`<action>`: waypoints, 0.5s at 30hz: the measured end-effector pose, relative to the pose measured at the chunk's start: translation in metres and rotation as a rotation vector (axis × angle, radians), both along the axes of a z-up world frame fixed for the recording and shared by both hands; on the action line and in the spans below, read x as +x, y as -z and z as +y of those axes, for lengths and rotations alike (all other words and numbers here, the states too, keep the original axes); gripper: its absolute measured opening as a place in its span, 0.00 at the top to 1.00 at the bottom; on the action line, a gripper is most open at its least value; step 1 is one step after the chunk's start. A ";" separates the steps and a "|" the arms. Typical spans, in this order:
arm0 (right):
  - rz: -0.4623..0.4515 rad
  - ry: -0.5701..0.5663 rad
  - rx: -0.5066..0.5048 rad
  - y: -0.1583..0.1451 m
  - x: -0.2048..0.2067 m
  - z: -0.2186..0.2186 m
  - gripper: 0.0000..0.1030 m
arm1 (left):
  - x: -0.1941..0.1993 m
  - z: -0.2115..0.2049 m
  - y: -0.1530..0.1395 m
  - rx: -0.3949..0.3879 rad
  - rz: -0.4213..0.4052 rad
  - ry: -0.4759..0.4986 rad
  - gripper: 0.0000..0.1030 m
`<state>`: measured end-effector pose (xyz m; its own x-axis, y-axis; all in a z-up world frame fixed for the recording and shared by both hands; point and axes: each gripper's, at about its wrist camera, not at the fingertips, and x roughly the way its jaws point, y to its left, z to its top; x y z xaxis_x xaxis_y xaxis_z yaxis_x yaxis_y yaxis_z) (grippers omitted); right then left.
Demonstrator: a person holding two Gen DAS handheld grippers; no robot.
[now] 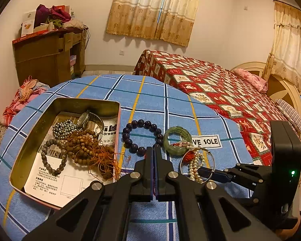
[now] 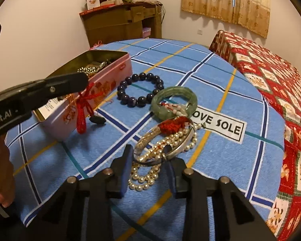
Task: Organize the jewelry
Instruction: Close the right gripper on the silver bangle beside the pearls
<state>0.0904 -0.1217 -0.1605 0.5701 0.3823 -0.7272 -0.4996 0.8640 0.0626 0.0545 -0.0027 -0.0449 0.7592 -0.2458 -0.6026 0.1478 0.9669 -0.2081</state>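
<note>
Nearest the right wrist camera, the right gripper (image 2: 148,172) is being held with its two black fingers spread apart over a heap of jewelry: a string of cream pearl beads (image 2: 148,177) is lying between and just ahead of the fingertips, and a thin silver metal bangle (image 2: 170,152) is resting on top of the pearls, with a red knotted cord ornament (image 2: 173,125) lying across its far edge. Nothing is being gripped by these fingers.

In the left wrist view, the left gripper (image 1: 153,150) is being held with its fingers pressed together, tips just beside a bracelet of round dark purple beads (image 1: 142,136); in the right wrist view a red tasselled cord (image 2: 83,108) is seen hanging at its tip, though whether it is being pinched cannot be told.

Just beyond the bangle, a chunky green jade bracelet (image 2: 174,100) is lying touching the purple beads. To the left, an open rectangular pink tin box (image 1: 20,160) is holding brown wooden beads (image 1: 84,148), a grey bead bracelet (image 1: 52,156), and a silver wristwatch (image 1: 84,118) on printed paper.

Everything is being supported by a blue checked cloth (image 1: 150,92). Farther back, a bed with a red patterned cover (image 1: 220,84) and a brown wooden dresser (image 1: 48,58) are being seen.
</note>
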 end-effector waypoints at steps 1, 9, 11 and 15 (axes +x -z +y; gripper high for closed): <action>-0.003 0.000 0.005 -0.001 0.000 -0.001 0.67 | 0.000 0.000 0.000 0.001 0.001 0.000 1.00; -0.033 -0.007 0.047 -0.010 -0.002 -0.005 0.84 | 0.000 -0.002 0.001 -0.003 0.003 0.005 1.00; -0.039 -0.010 0.058 -0.012 -0.001 -0.006 0.84 | -0.001 -0.003 0.002 -0.004 0.002 0.007 1.00; -0.074 -0.016 0.087 -0.020 -0.002 -0.008 0.87 | -0.002 -0.004 0.001 -0.007 -0.001 0.010 1.00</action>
<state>0.0885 -0.1299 -0.1409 0.6147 0.4514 -0.6468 -0.5190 0.8490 0.0994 0.0526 -0.0064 -0.0459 0.7572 -0.2579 -0.6002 0.1582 0.9638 -0.2146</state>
